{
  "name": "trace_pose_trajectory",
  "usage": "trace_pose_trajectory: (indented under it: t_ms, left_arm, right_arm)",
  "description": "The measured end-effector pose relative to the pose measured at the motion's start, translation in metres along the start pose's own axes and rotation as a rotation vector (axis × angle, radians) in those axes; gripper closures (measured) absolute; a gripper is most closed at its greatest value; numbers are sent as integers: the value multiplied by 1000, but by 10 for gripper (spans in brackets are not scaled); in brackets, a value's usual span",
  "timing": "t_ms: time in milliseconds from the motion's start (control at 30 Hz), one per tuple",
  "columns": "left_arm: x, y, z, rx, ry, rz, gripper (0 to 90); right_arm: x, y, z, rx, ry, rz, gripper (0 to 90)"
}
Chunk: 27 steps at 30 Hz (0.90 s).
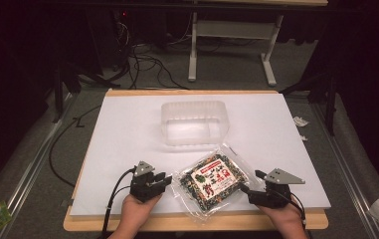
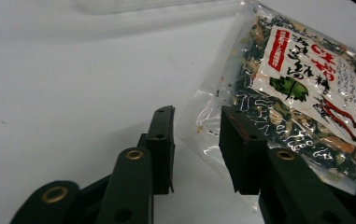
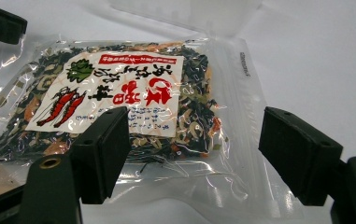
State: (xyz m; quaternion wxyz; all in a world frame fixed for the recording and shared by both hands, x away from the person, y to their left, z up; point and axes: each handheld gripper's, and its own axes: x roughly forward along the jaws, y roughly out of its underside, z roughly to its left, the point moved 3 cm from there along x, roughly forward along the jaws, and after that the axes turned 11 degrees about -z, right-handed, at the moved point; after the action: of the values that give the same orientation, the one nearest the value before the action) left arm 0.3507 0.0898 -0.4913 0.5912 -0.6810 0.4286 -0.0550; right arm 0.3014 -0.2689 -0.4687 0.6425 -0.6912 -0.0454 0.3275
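- snack bag [image 1: 211, 182] flat on white board [image 1: 127, 129], near front edge, between both grippers
- left gripper [image 1: 164, 178] jaws apart, straddling bag's clear edge
- right gripper [image 1: 249, 183] jaws wide, released
- clear tub [image 1: 193, 122] behind bag

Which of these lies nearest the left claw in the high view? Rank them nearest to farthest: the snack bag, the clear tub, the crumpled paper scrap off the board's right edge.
1. Snack bag: just to the right of the left claw, at the board's front.
2. Clear tub: farther back, mid-board.
3. Crumpled paper scrap: far right, on the table beside the board.
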Motion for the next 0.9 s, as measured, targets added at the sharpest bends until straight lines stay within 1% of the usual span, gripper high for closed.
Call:
trace_pose_trajectory:
  t_ms: [33,67,100,133,167,233,300,333,467,500,567,667,700,733,767,833,867,900]
  left_arm:
    - [0,1,0,3,-7,11,699]
    - [1,2,0,3,-13,19,745]
    - [1,4,1,3,-18,25,827]
    - [1,4,1,3,-18,25,855]
    - [1,4,1,-3,-13,23,855]
    - [2,6,1,5,-9,28,892]
    - [2,6,0,18,-7,36,900]
    - [2,6,0,18,-7,36,900]
    - [2,7,-2,29,0,43,900]
    - [2,8,-5,38,8,49,900]
    - [2,8,-6,45,13,53,900]
    - [3,9,-10,42,21,54,900]
    - [2,9,-13,41,29,55,900]
    - [2,9,-13,41,29,55,900]
    - [2,9,-16,46,39,61,900]
    - [3,10,-19,45,43,59,900]
    - [4,10,-21,54,50,64,900]
    - [5,10,-23,53,52,61,900]
  right_arm:
    - [0,0,0,4,0,-2,252]
    - [0,0,-1,8,-1,-3,253]
    - [0,0,-1,8,-1,4,253]
    - [0,0,-1,8,-1,4,253]
    - [0,1,-2,6,1,5,253]
    - [2,2,-3,13,5,15,253]
    - [4,5,-7,12,13,24,253]
    - [4,5,-7,12,13,24,253]
    - [5,7,-12,27,23,38,253]
    - [5,8,-14,30,26,37,253]
    - [5,7,-14,36,27,37,254]
    - [5,7,-14,42,36,39,253]
    - [4,7,-14,44,39,35,253]
    - [3,7,-15,38,40,35,253]
    - [2,7,-15,45,43,29,253]
    - [1,6,-15,52,47,26,253]
    - [1,6,-15,52,47,26,253]
    - [1,6,-16,46,49,27,253]
